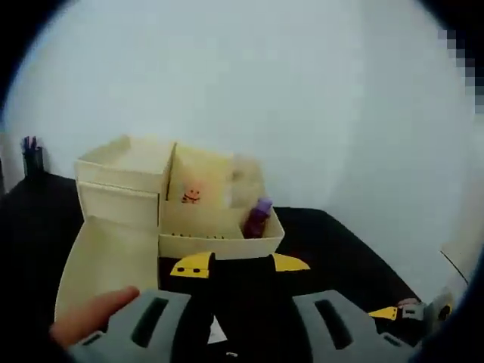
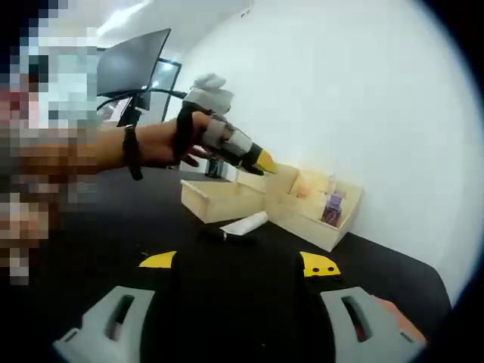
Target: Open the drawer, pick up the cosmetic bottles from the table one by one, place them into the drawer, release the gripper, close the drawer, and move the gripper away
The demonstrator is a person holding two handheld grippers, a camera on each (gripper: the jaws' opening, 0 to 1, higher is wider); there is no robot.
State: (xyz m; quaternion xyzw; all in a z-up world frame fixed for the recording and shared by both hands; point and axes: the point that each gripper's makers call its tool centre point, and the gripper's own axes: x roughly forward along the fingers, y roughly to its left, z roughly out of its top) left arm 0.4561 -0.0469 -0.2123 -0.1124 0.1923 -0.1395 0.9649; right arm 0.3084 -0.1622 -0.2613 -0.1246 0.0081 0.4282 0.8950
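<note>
left hand-held gripper spread | right hand-held gripper spread | drawer open, bottle probably just beside its edge

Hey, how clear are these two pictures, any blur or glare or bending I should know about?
Left gripper view: soft all over, the cream organizer and purple bottle fuzzy-edged, the wall evenly lit without glare. Right gripper view: sharper; the left claw is slightly smeared, ceiling light streaks bright at top left, and fisheye bending curves the black table.
</note>
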